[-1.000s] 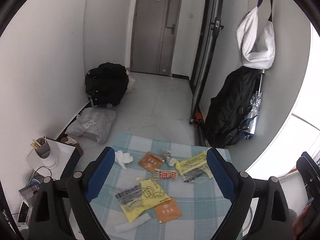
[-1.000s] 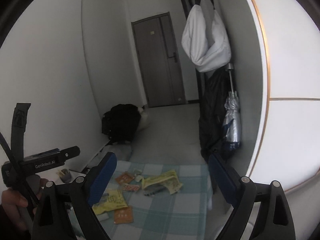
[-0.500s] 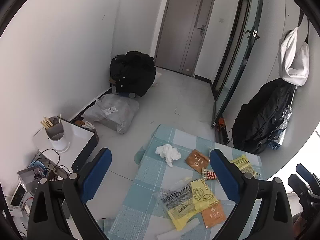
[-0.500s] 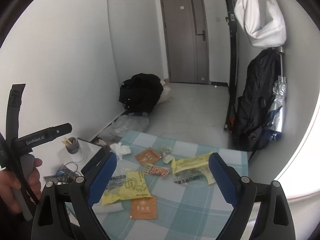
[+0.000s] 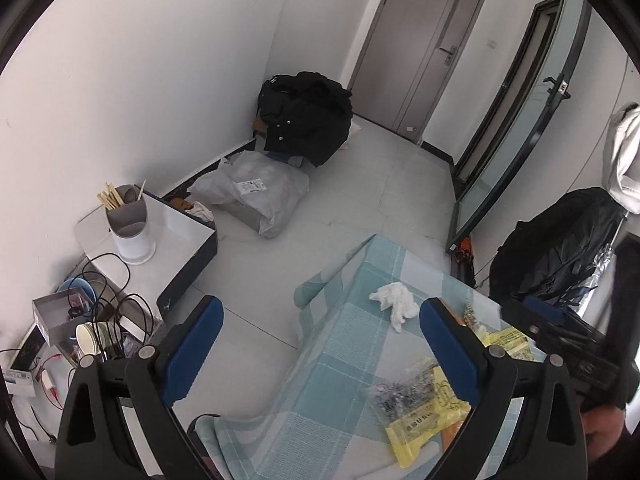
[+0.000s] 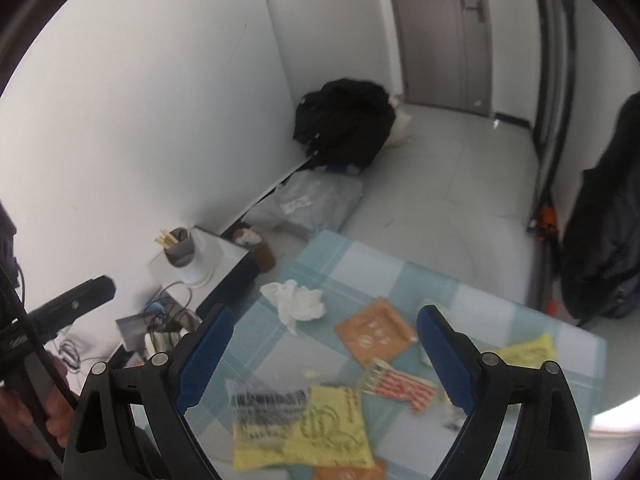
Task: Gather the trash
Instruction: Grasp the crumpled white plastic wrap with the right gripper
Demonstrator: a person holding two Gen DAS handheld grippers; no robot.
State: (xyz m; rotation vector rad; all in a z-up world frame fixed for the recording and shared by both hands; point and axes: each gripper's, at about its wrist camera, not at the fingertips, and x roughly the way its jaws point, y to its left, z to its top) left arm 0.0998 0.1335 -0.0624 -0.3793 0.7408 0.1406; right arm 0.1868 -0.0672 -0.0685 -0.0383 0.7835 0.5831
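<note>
The trash lies scattered on the checked tablecloth [image 6: 360, 260]: a crumpled tissue [image 6: 296, 300], flat wrappers and a yellow bag [image 6: 320, 432]. Both the left gripper [image 5: 320, 344] and right gripper [image 6: 324, 356] hover empty, jaws spread wide. The items appear light, soft and thin; the tissue likely pinches anywhere, while flat wrappers need an edge or raised crease.

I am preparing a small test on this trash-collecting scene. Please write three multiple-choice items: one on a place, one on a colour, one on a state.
1. Where does the crumpled white tissue lie?
A. on the floor
B. on the checked tablecloth
C. in the grey cup

2. What colour is the square sachet beside the tissue?
A. orange
B. green
C. black

3. How do the jaws of the right gripper stand?
A. shut on the tissue
B. shut on nothing
C. open, holding nothing

Key: 1 B, the tissue rests near the cloth's far corner; 2 A, its face is orange-brown; 3 C, the blue pads stand wide apart with only the table between them.
</note>
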